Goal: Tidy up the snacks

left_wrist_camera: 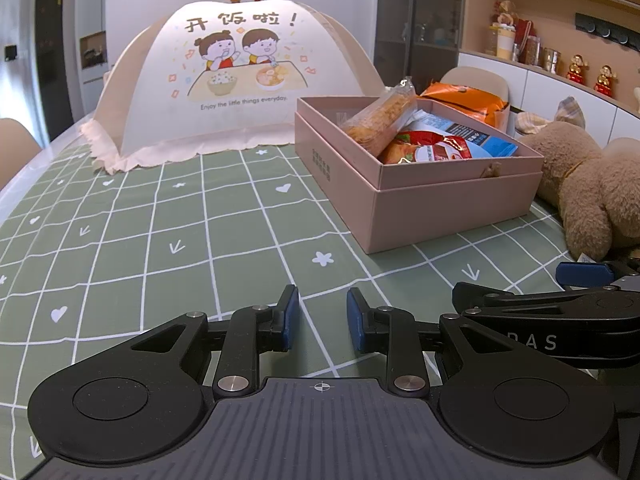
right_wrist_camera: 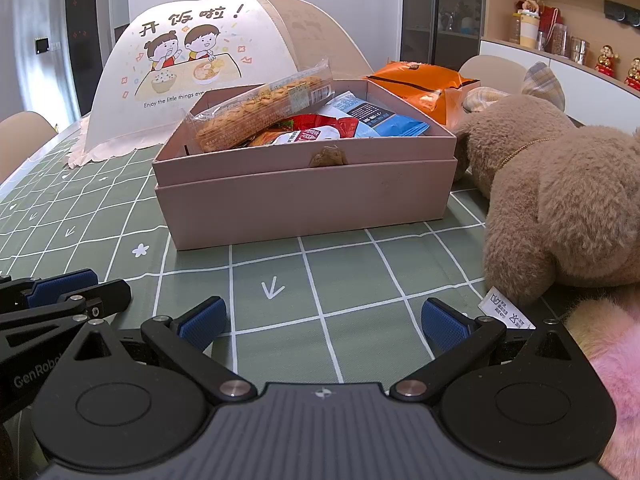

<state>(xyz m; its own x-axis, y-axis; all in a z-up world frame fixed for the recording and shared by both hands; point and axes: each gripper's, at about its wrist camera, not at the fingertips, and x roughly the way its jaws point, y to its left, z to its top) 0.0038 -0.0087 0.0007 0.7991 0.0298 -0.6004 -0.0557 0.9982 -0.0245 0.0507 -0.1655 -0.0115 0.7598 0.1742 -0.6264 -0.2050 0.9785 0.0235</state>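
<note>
A pink box stands on the green checked tablecloth. In it lie a long clear pack of biscuits, a red snack bag and a blue-and-white bag. An orange bag lies behind the box. My left gripper is open a little and empty, low over the cloth in front of the box. My right gripper is wide open and empty, in front of the box.
A white mesh food cover stands at the back left. A brown plush toy lies right of the box, with pink fur beside my right gripper. Shelves and cabinets stand at the right.
</note>
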